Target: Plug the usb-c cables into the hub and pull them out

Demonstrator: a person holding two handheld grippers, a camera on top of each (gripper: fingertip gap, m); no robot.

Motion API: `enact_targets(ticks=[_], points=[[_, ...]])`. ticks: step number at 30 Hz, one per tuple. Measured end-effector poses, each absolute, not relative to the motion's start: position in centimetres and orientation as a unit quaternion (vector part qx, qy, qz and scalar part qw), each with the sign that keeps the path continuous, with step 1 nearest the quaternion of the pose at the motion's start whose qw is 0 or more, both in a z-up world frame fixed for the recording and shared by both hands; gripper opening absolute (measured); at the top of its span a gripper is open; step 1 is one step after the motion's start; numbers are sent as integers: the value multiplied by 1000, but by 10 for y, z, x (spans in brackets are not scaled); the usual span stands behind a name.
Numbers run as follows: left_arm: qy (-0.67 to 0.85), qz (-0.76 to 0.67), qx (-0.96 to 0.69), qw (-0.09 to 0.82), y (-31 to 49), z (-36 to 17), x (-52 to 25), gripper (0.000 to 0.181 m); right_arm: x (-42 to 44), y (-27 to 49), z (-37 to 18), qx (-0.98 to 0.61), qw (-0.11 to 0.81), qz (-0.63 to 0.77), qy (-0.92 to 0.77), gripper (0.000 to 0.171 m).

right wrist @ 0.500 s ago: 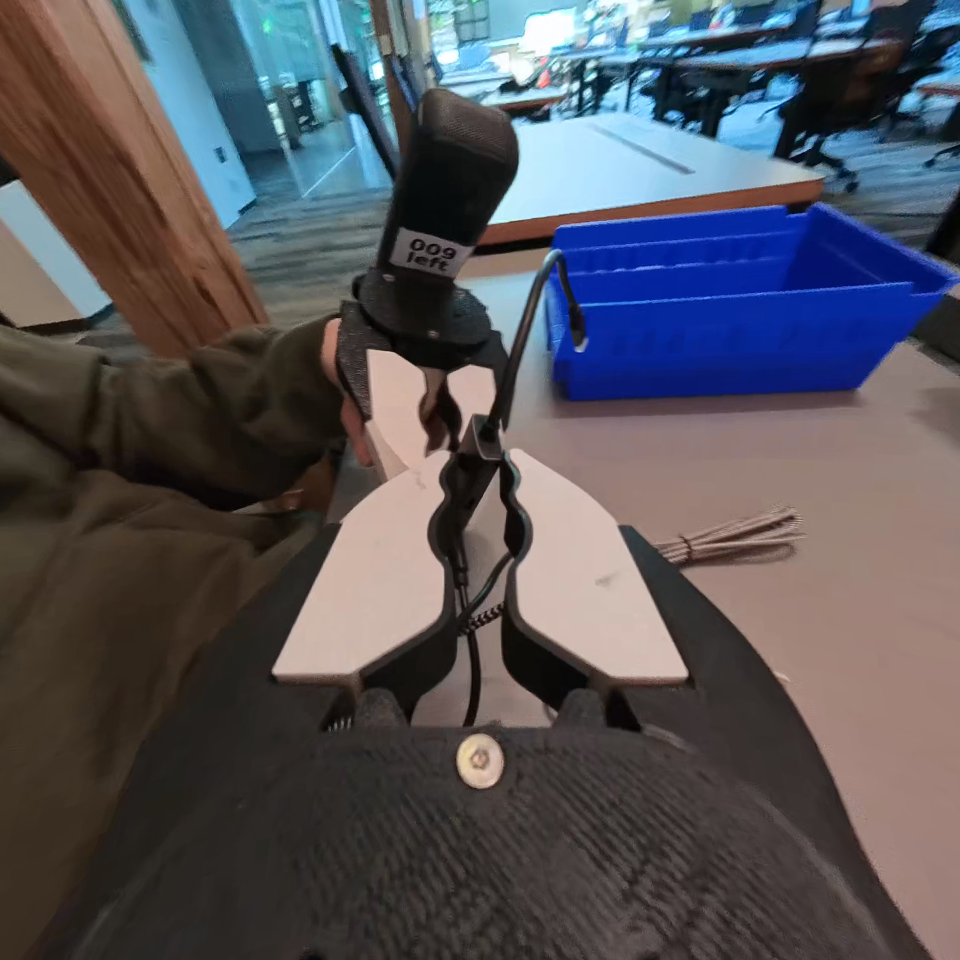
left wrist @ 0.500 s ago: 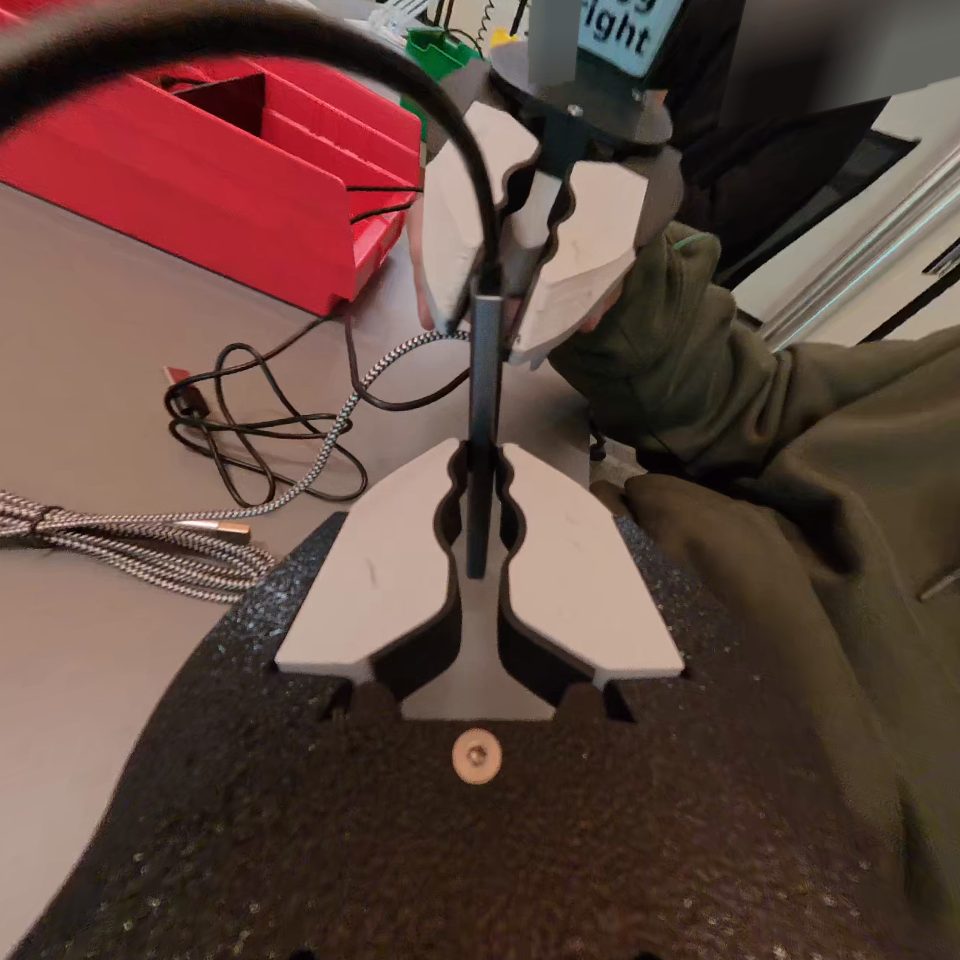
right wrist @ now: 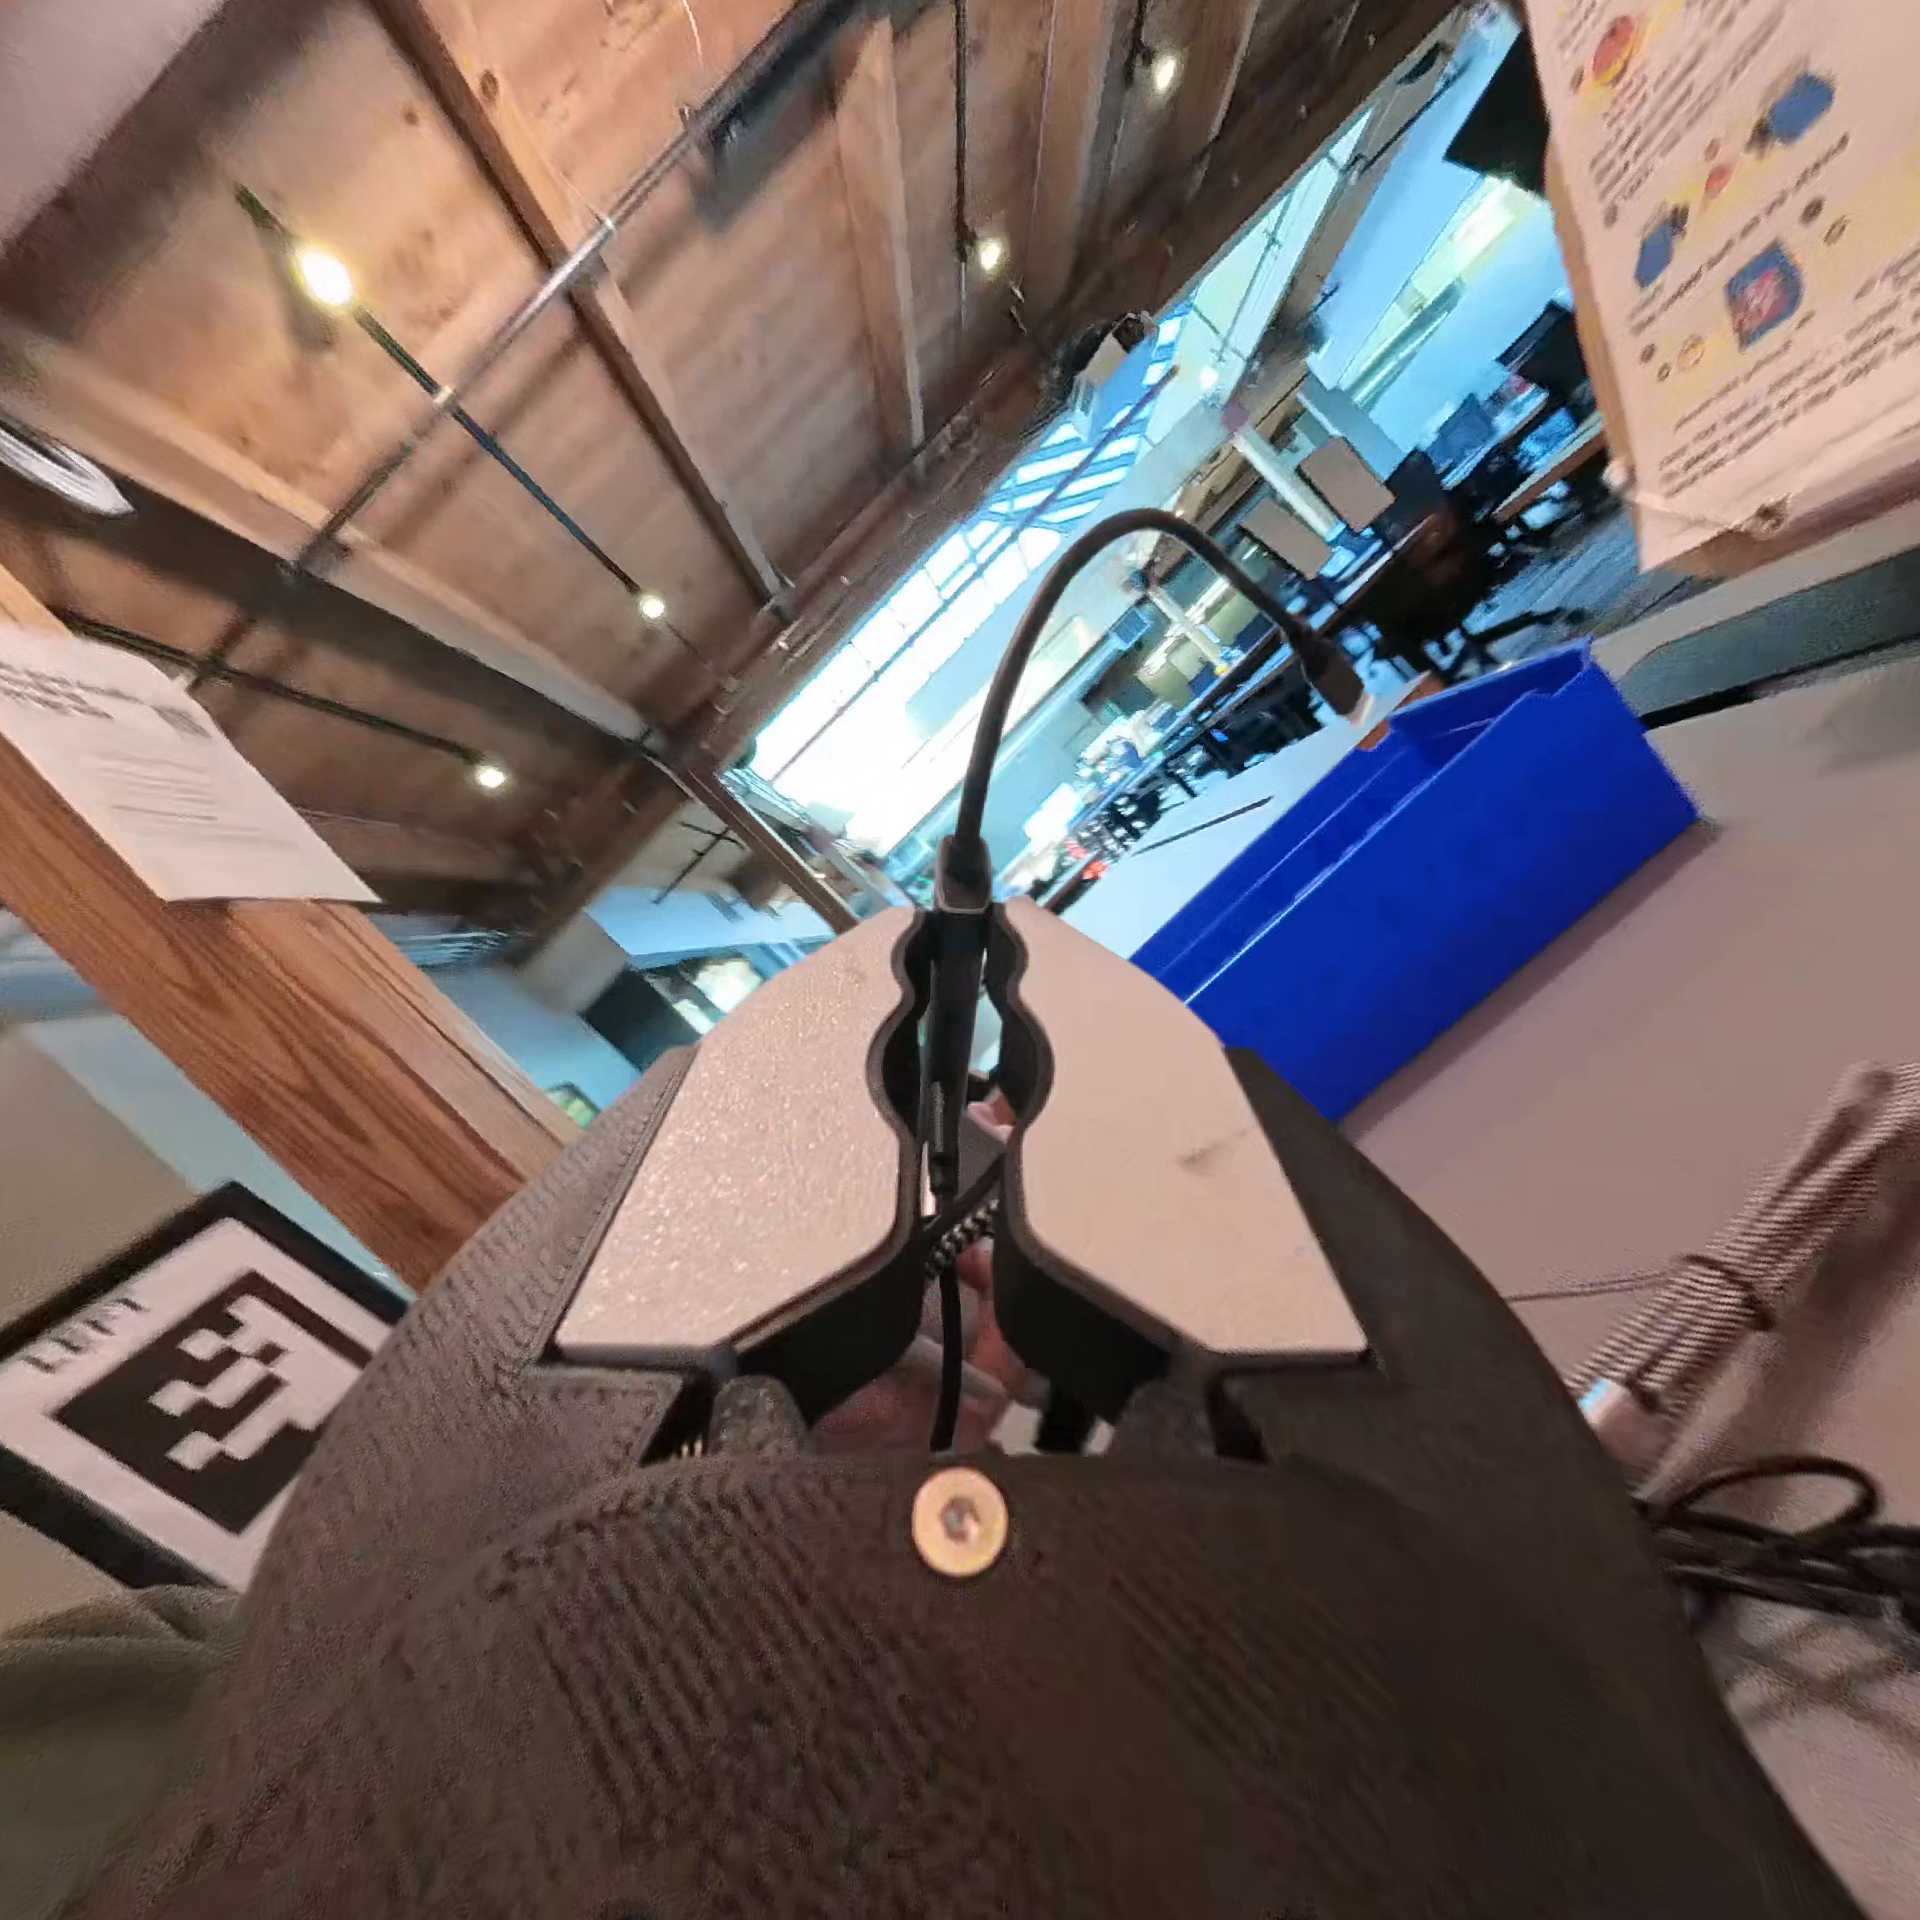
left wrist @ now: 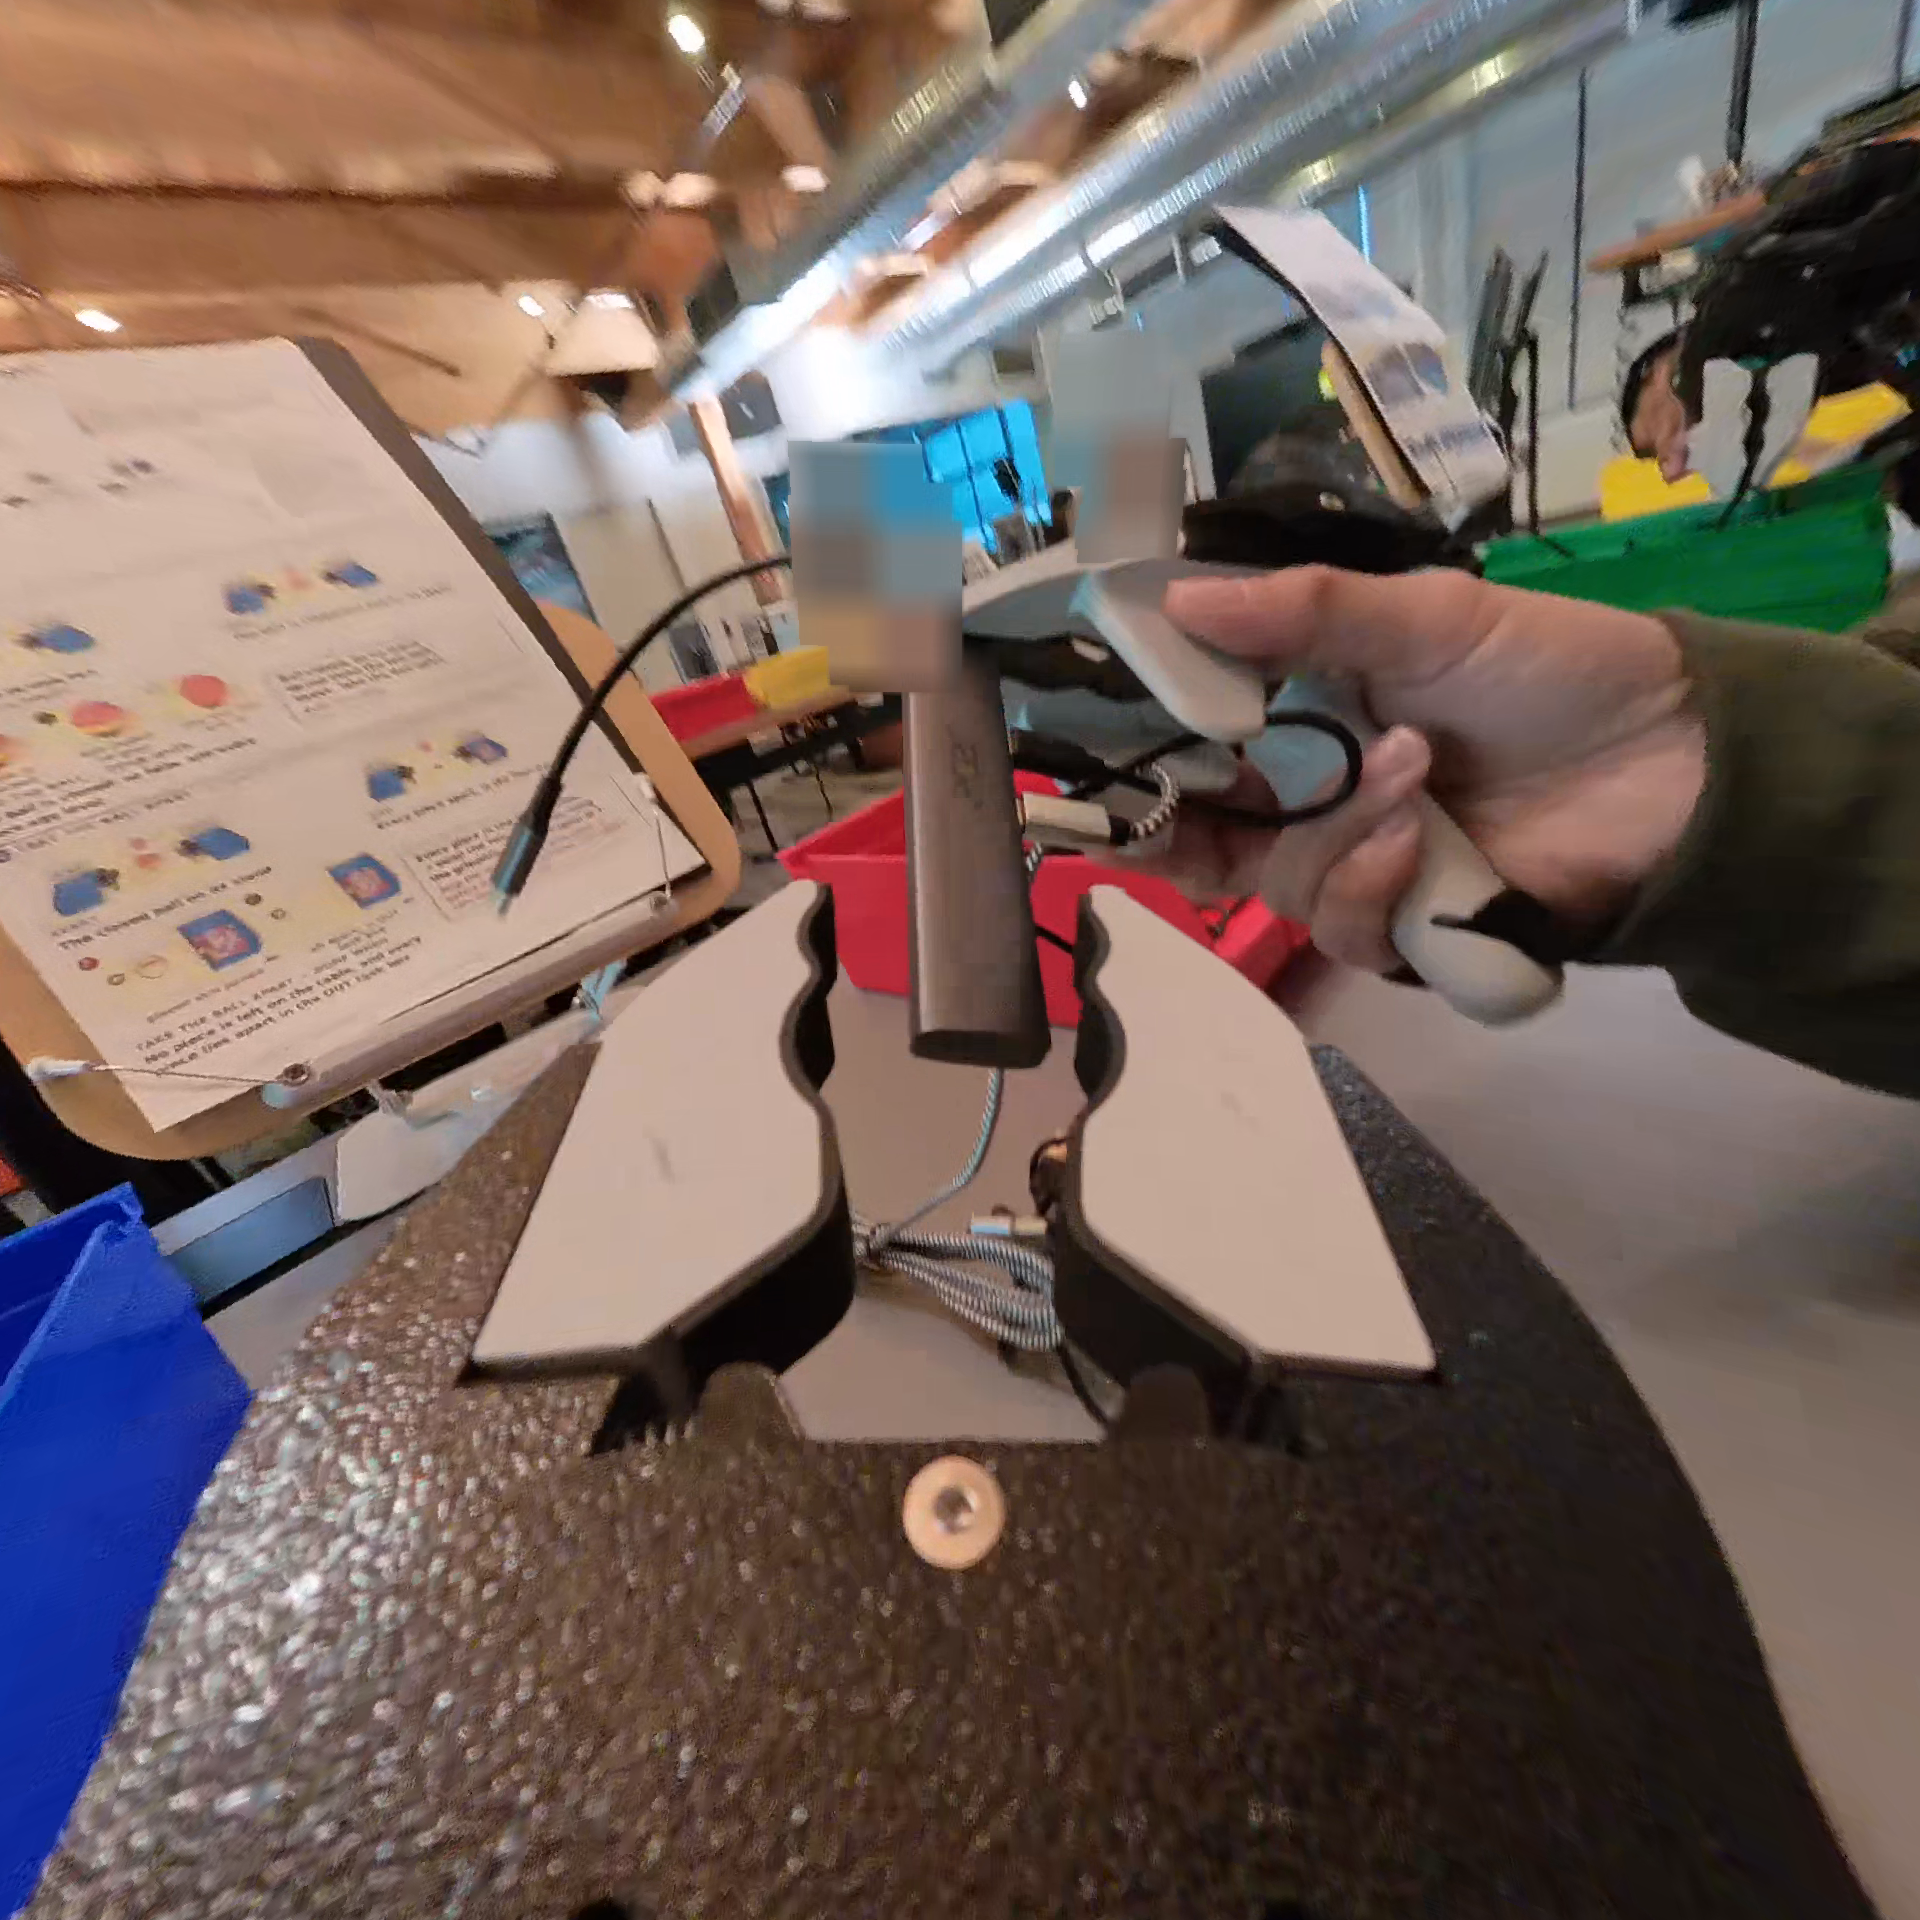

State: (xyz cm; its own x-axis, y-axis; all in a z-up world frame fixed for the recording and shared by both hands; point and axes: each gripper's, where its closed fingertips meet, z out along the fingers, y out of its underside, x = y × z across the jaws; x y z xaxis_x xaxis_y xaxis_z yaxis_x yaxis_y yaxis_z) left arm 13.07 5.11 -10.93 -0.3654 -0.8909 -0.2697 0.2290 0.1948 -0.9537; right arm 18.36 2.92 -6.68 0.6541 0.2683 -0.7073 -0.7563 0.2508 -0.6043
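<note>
Two claws, one hub between them, and only one has it. My left claw (left wrist: 951,997) stands wide, its jaws well apart and touching nothing; the dark grey hub (left wrist: 971,883) hangs in the gap, its blunt end clear of both sides. My right claw (right wrist: 954,961) is nearly closed and pinches the hub (right wrist: 951,997) on edge, with a braided cable (right wrist: 961,1231) and a thin black one trailing out behind the jaws, so some are plugged in, I judge. The hub's own black pigtail (right wrist: 1049,623) arches up and ahead, its plug dangling free. Below my left claw, a coiled braided cable (left wrist: 966,1273) lies on the table (left wrist: 1621,1299).

Risk first: the hub is held by a thin edge at one end, so a sideways tug on any cable could twist it out of the pinch. If my left claw closes off-centre, it would shove the hub, not steady it. The loose pigtail could snag the clipboard (left wrist: 312,748) standing near the table's far left edge, past the blue bin (left wrist: 94,1455). Farther off sits a red bin (left wrist: 883,904).
</note>
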Motion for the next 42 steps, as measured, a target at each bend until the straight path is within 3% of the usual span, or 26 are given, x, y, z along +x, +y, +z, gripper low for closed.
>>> enact_targets(ticks=[4, 11, 13, 16, 20, 24, 28, 32, 34, 36, 38, 41, 42], points=[[563, -547, -258, 563, 55, -108, 130, 25, 179, 37, -72, -492, 735, 392, 253, 10], [567, -500, -241, 609, 58, -108, 126, 24, 180, 44, -86, -500, 716, 407, 269, 11], [575, -485, -253, 608, 59, -109, 127, 24, 182, 45, -91, -541, 725, 353, 240, 17], [562, -493, -314, 585, 75, -106, 132, 24, 183, 43, -88, -608, 739, 229, 176, 42], [527, -519, -404, 538, 101, -107, 136, 24, 162, 45, -79, -673, 737, -60, 16, 43], [528, -520, -401, 538, 102, -108, 136, 24, 133, 65, -86, -693, 700, -163, -59, 34], [555, -506, -395, 529, 96, -116, 138, 24, 152, 68, -104, -728, 666, -161, 2, 33], [584, -506, -376, 512, 89, -115, 138, 23, 175, 60, -140, -740, 653, 99, 126, 44], [599, -515, -351, 503, 80, -107, 133, 24, 160, 56, -149, -732, 660, 166, 28, 28], [618, -529, -319, 485, 68, -97, 126, 23, 165, 53, -150, -724, 685, 73, -29, 46], [641, -551, -269, 462, 53, -89, 115, 23, 153, 51, -146, -712, 692, -13, -120, 52], [666, -586, -208, 411, 33, -83, 97, 23, 127, 50, -168, -750, 632, 13, -195, 66], [672, -598, -190, 393, 27, -82, 91, 23, 119, 49, -172, -751, 624, 31, -213, 63]])
